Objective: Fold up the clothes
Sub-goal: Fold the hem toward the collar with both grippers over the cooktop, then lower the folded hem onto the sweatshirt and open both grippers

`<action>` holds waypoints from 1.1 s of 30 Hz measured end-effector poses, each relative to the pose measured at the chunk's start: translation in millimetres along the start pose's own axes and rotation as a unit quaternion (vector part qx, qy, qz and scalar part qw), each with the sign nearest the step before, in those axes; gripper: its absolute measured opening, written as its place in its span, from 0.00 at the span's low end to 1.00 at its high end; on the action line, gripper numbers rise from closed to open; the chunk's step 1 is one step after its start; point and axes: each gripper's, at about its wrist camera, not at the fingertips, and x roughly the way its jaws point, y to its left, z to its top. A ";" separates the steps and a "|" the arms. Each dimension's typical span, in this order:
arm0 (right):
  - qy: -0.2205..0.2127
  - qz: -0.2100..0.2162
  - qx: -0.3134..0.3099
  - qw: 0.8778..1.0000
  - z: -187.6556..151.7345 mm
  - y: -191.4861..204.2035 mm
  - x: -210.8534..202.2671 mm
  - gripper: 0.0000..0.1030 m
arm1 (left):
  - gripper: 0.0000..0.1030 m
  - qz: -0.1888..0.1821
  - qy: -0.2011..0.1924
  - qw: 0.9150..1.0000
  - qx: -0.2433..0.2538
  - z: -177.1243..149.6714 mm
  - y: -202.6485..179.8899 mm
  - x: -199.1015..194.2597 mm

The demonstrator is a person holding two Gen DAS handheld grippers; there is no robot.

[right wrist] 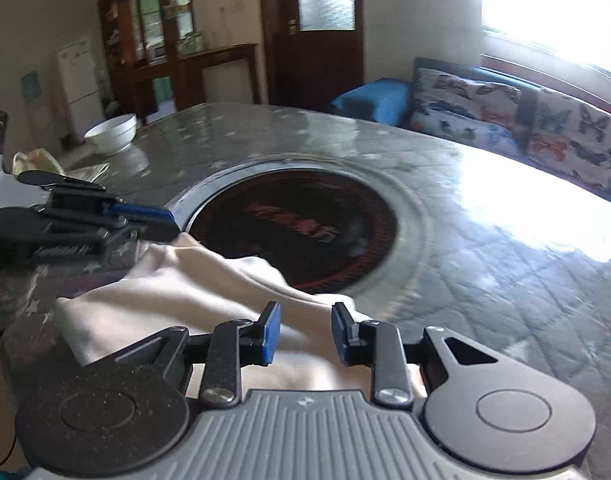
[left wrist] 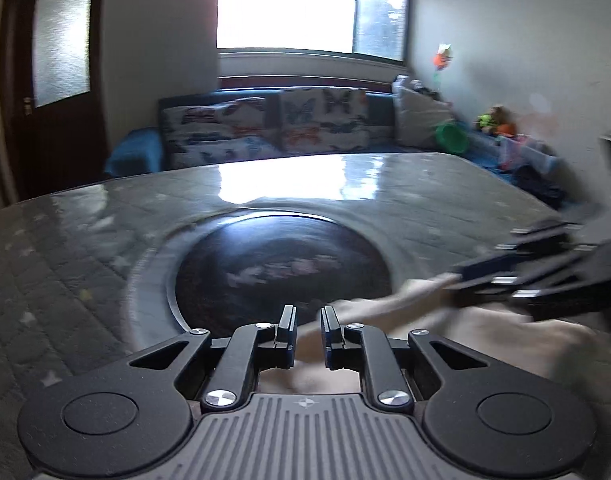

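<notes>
Left wrist view: the left gripper (left wrist: pixel 308 334) is shown low over the near edge of a grey quilted table cover under clear glossy film (left wrist: pixel 85 248), its blue-padded jaws parted by a narrow gap, with a cream-coloured soft cloth garment (left wrist: pixel 385 312) lying below and beyond them; no pinch on the fabric is visible. The right gripper (left wrist: pixel 457 276) is seen blurred at the right, with cloth at its tips, though contact cannot be judged there. Right wrist view: the right gripper's jaws are shown somewhat wider apart, the garment passing beneath and between them without being pressed, so nothing is judged to be held by either tool. The garment is bunched at the near side of the table, its far edge overlapping the dark round glass hob plate (right wrist: pixel 297 232) set in the middle. A white ceramic bowl (right wrist: pixel 111 134) is seen at the far left corner, well apart. The step is judged to be the setting down or re-gripping of a fold. It is best done by spreading the cloth flat, then taking two matching corners, each pinched through a single layer only, with the edges kept level while they are carried over
</notes>
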 end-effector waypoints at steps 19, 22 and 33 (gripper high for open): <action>0.000 -0.017 0.023 1.000 2.8 12.5 39.9 0.46 | 0.19 -0.008 0.007 0.999 -0.035 -25.8 -9.3 -5.1; -0.007 -0.018 0.020 1.000 3.6 13.9 36.5 0.52 | 0.29 0.046 0.011 0.997 -0.068 -20.7 11.5 0.0; -0.025 -0.024 0.013 0.999 1.2 21.0 21.0 0.60 | 0.09 0.070 0.025 0.996 -0.050 -24.4 24.2 13.7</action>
